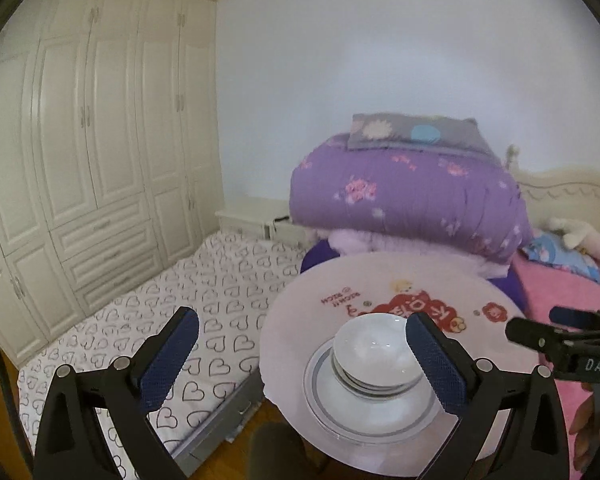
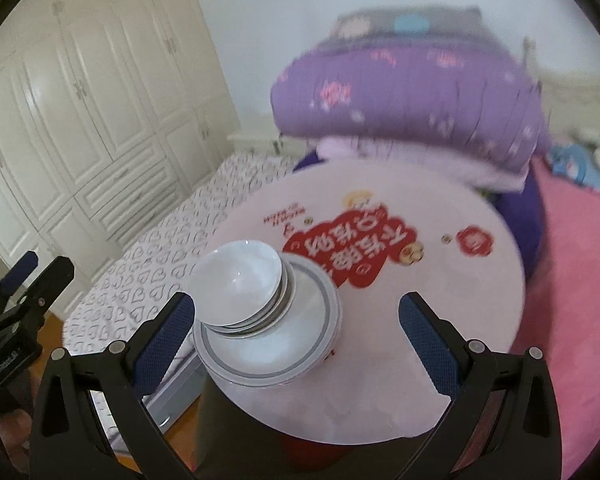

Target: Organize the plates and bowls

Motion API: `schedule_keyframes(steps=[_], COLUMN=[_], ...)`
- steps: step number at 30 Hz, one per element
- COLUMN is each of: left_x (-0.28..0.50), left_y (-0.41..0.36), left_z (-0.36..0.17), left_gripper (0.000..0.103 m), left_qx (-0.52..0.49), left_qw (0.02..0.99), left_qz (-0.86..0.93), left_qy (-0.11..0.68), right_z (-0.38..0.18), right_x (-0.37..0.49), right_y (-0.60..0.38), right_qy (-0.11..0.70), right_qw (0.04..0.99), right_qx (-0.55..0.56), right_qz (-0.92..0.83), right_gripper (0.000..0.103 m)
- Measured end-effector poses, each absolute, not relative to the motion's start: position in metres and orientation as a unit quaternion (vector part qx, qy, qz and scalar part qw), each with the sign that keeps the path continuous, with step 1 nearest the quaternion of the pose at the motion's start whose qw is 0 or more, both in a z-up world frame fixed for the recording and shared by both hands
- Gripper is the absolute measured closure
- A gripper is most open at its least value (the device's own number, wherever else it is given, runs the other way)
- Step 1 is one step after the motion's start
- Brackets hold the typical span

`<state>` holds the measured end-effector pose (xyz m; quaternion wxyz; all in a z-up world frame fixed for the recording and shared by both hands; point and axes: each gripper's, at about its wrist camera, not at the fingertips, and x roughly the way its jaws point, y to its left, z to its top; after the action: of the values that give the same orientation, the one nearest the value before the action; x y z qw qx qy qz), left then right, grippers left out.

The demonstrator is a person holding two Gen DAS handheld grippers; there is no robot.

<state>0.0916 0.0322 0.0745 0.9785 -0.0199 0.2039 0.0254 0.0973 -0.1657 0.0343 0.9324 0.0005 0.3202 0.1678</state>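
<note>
Several white bowls point(image 1: 376, 356) sit nested in a stack on grey-rimmed plates point(image 1: 332, 404), near the front left of a round white table point(image 1: 380, 284) with red print. The same bowls point(image 2: 236, 280) and plates point(image 2: 300, 320) appear in the right wrist view. My left gripper point(image 1: 302, 352) is open above the table's left edge, its right finger beside the bowls. My right gripper point(image 2: 296, 334) is open above the table point(image 2: 440, 272), nothing between its fingers; its left finger is near the plate stack. The right gripper's tip point(image 1: 540, 338) also shows at the left view's right side.
A bed with a heart-print sheet point(image 1: 204, 300) lies left of the table. A folded purple quilt point(image 1: 412, 196) and pillow sit behind it, a pink blanket point(image 2: 572, 280) to the right. White wardrobes point(image 1: 80, 140) line the left wall. A hand point(image 1: 592, 432) shows at lower right.
</note>
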Motion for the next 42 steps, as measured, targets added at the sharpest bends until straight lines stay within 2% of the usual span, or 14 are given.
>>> schedule_keyframes(steps=[7, 19, 42], left_x=[0.032, -0.052, -0.097], left_y=[0.025, 0.029, 0.032], left_z=[0.047, 0.035, 0.057], left_gripper=[0.001, 0.001, 0.001], left_qx=[-0.030, -0.032, -0.038], left_qw=[0.982, 0.985, 0.986], left_qz=[0.023, 0.031, 0.005], left_qy=[0.184, 0.165, 0.160], right_z=[0.047, 0.029, 0.035], right_x=[0.048, -0.011, -0.044], right_y=[-0.171, -0.171, -0.167], right_qy=[0.251, 0.216, 0.170], right_qw=[0.958, 0.969, 0.979], right_qx=[-0.019, -0.025, -0.032], right_qz=[0.138, 0.117, 0.104], right_gripper=[0.000, 0.000, 0.000])
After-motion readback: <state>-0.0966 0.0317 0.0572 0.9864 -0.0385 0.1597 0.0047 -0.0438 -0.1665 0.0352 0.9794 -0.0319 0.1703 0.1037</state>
